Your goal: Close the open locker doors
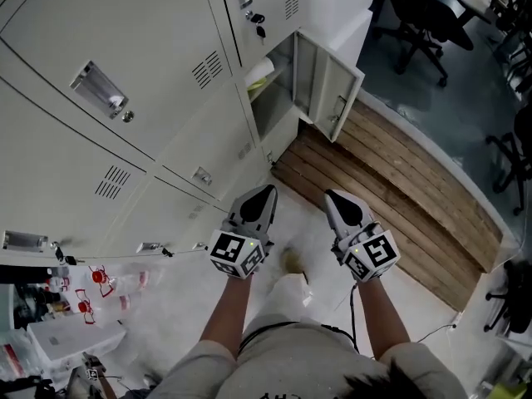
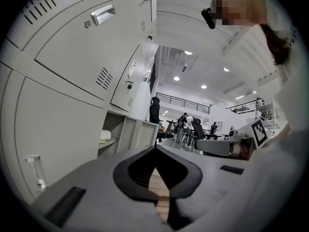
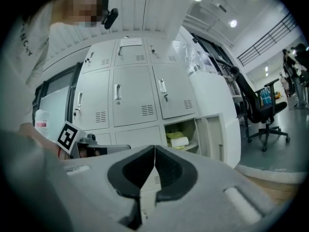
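Locker door [image 1: 322,83] well ahead of fingers [image 1: 343,209]

The bank of pale grey metal lockers [image 1: 125,140] stands at the left; its open bottom compartment [image 1: 271,110] at the far end has a white paper roll [image 1: 259,71] on its shelf; the open grey metal door [image 1: 328,86] stands out over the brown wooden plank platform [image 1: 391,189] at the right; black office chairs [image 1: 420,23] are behind the platform; the left gripper [image 1: 264,191] and the right gripper [image 1: 332,196] hang side by side before it.
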Motion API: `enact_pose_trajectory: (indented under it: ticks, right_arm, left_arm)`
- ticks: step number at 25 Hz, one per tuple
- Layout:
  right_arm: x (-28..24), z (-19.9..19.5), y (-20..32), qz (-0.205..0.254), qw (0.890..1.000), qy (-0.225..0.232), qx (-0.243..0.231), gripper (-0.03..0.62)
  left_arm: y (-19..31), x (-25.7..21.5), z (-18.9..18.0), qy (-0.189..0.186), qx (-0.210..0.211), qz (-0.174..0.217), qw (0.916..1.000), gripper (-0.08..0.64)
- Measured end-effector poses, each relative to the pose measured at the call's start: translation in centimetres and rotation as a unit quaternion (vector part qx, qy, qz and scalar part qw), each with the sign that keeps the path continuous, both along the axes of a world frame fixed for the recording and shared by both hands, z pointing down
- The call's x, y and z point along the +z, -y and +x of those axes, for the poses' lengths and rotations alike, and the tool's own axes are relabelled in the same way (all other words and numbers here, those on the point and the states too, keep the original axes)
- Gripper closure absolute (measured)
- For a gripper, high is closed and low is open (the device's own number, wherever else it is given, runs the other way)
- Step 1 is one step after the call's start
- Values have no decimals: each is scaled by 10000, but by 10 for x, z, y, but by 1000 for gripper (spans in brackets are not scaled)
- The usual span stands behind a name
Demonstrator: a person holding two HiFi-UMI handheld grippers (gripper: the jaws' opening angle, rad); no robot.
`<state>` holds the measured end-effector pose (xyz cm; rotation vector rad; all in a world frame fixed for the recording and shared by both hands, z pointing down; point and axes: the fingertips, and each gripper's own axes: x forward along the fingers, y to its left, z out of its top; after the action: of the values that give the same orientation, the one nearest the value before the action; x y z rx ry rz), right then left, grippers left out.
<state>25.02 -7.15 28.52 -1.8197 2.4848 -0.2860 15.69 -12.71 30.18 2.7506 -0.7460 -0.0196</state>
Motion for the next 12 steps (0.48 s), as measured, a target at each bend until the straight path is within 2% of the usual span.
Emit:
enact_pose_trajectory:
  ticks: [12]
  right_arm:
    - [9, 82, 81, -94, 9999, -3, 91, 592]
  left_arm:
    - [85, 5, 82, 44, 96, -61, 9999, 563]
